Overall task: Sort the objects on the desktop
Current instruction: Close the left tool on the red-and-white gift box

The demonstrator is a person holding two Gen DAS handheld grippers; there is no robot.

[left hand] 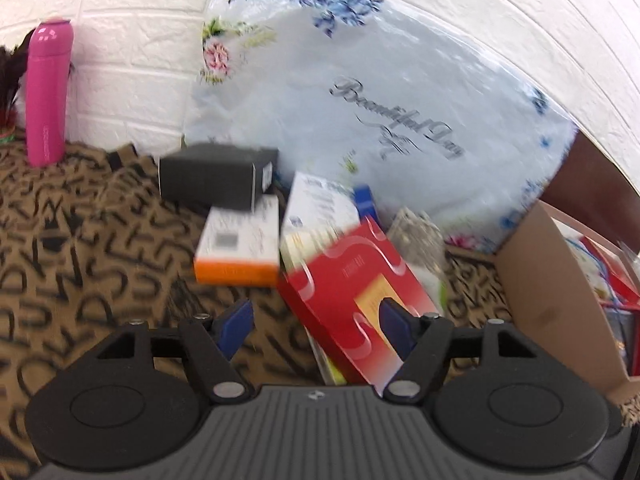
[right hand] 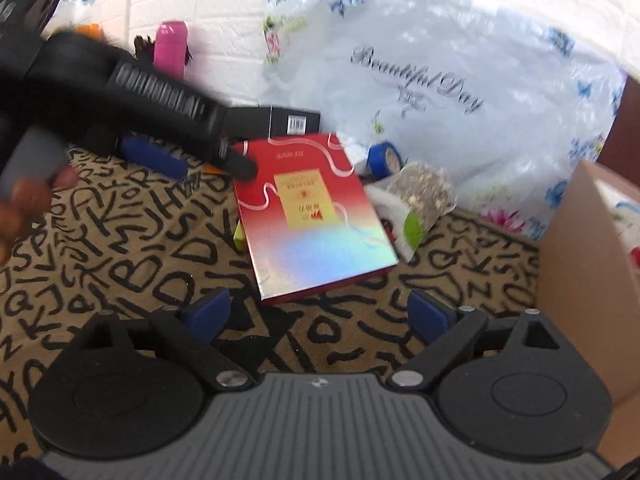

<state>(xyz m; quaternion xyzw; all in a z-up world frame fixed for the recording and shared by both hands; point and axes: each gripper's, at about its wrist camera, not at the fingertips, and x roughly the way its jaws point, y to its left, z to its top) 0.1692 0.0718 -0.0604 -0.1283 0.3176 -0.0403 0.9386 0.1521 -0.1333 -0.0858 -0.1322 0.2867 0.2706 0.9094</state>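
A red box with a yellow label [right hand: 312, 216] lies on the letter-patterned cloth [right hand: 120, 264], its far end propped on other boxes. My right gripper [right hand: 318, 314] is open just short of the box's near edge, with nothing between its pads. My left gripper [left hand: 316, 328] is open too. Its right pad [left hand: 394, 330] hangs over the red box [left hand: 352, 292] and its left pad stands over bare cloth, neither pressing. In the right wrist view the left gripper [right hand: 216, 170] reaches in from the left, one finger over the box's far corner.
Behind the red box lie a black box [left hand: 218, 176], a white and orange box [left hand: 238, 248], a white box [left hand: 316, 212], a blue tape roll [right hand: 384, 158] and a grain packet [right hand: 426, 192]. An open cardboard box [right hand: 580, 260] stands at the right. A pink bottle [left hand: 48, 92] and a floral bag [left hand: 400, 100] stand by the wall.
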